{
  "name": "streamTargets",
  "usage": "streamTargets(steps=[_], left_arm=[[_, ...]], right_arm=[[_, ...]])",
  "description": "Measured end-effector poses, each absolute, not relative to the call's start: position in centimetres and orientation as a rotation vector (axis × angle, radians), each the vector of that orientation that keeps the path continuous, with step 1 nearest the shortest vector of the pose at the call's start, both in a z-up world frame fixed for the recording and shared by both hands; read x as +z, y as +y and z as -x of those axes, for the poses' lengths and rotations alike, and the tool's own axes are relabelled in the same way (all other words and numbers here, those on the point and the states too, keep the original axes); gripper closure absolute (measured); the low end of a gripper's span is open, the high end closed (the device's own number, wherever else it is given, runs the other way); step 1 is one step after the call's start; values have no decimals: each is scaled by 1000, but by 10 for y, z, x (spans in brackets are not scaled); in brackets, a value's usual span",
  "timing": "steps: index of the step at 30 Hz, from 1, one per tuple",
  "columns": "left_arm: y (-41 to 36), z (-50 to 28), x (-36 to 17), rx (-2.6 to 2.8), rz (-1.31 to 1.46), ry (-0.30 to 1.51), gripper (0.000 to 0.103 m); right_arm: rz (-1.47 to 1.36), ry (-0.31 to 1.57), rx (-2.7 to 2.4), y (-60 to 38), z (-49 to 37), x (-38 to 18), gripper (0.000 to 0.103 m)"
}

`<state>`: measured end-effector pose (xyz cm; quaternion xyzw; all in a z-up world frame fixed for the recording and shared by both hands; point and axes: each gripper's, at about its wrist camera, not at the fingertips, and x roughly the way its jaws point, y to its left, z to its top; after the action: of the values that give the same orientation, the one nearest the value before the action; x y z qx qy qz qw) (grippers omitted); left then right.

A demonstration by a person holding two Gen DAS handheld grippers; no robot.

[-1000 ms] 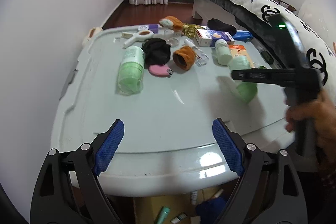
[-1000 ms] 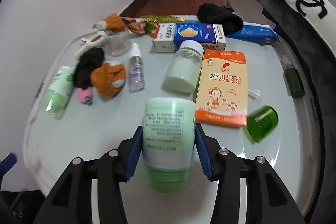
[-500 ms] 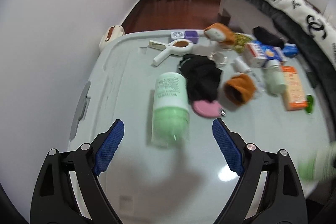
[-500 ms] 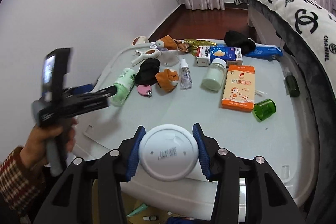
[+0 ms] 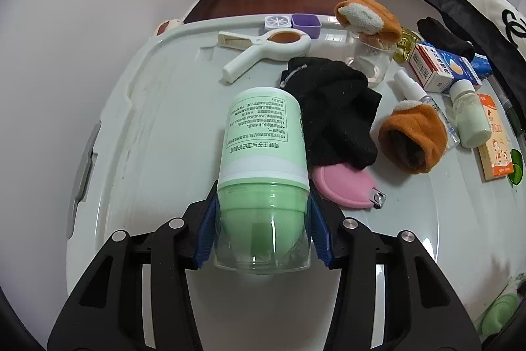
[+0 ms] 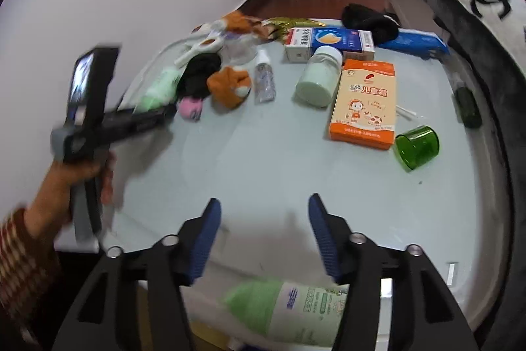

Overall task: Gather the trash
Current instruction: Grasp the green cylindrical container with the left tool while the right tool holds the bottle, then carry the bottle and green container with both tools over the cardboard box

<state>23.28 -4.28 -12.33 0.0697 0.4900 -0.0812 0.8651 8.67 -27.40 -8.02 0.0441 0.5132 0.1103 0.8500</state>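
Left wrist view: left gripper point(image 5: 261, 231), jaws just closed in, both blue pads pressed on the clear cap end of a green bottle point(image 5: 263, 153) lying on the pale lid point(image 5: 157, 127); black sock point(image 5: 332, 114) touches the bottle's side, pink disc point(image 5: 342, 186) just beside the cap, orange sock point(image 5: 414, 137) and white clip point(image 5: 263, 50) further off. Risk: the grip sits on the smooth cap alone, so the bottle may tip or slip on lifting, and the sock could drag along. Right wrist view: right gripper point(image 6: 263, 232), jaws just parted, nothing between them; a second green bottle point(image 6: 289, 308), blurred, lies below and past the lid's near edge, apparently dropping. Orange box point(image 6: 365, 104), pale jar point(image 6: 319, 76) and green cap point(image 6: 417, 147) remain on the lid. Risk: the bottle may miss whatever bin lies below, unseen here.
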Motion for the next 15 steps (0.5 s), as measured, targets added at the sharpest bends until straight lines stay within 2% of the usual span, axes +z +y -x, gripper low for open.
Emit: streamTargets(steps=[1,2,6,11,12,13,15], left_arm=[[-42,-231,-123,-170,-144,1024,56],[-42,-231,-122,-173,-142,1022,56],[-41,-226,-120,-192,-146,1019,56],[-47,-216,-113,-215,-158,985,56],[-50,-215,-113,-220,-164,980,56],[-51,-213,-112,-224,-171,971,56],[-51,-209,-109,-236,-170,962,56]], right_arm=[[-15,1075,234,-275,-75,-77,35],[39,1079,241,-277,-66,-75,22],[214,1052,355,-274,-42,-76,14],[507,1089,489,-254,-35,-104,16],[502,1105,513,-255,-38,-110,20],[493,1114,514,-256,-41,-115,33],[380,1155,506,-263,-51,-121,36]])
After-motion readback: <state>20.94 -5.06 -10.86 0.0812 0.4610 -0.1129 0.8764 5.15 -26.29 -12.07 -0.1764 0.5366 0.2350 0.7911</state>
